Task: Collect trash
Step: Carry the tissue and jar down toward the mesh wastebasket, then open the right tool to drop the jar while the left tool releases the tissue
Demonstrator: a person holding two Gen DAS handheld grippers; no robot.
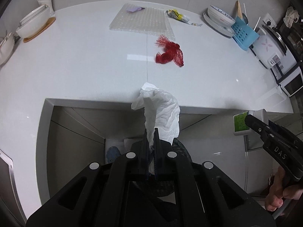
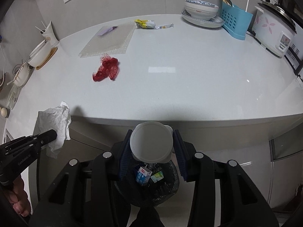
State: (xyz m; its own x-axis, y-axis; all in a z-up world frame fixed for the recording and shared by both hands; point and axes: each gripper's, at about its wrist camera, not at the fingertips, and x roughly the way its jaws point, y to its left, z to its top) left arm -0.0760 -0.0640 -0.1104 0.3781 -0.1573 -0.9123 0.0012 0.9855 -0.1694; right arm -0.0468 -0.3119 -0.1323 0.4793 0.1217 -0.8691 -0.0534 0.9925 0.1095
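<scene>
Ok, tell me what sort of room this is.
Most likely a home kitchen. On the white countertop stand a rice cooker, stacked bowls and plates, and a blue utensil holder with chopsticks in it. A trash bin sits below the counter edge.

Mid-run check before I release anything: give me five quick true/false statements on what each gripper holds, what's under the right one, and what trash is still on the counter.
1. The left gripper is shut on a crumpled white tissue. True.
2. The right gripper is empty. False: it holds a white plastic cup between its fingers.
3. A dark trash bin with cartons in it sits below the right gripper. True.
4. The red mesh netting is already in the bin. False: it lies on the white counter.
5. The yellow wrapper lies on top of the bubble wrap sheet. False: it lies on the counter beside the sheet.
</scene>
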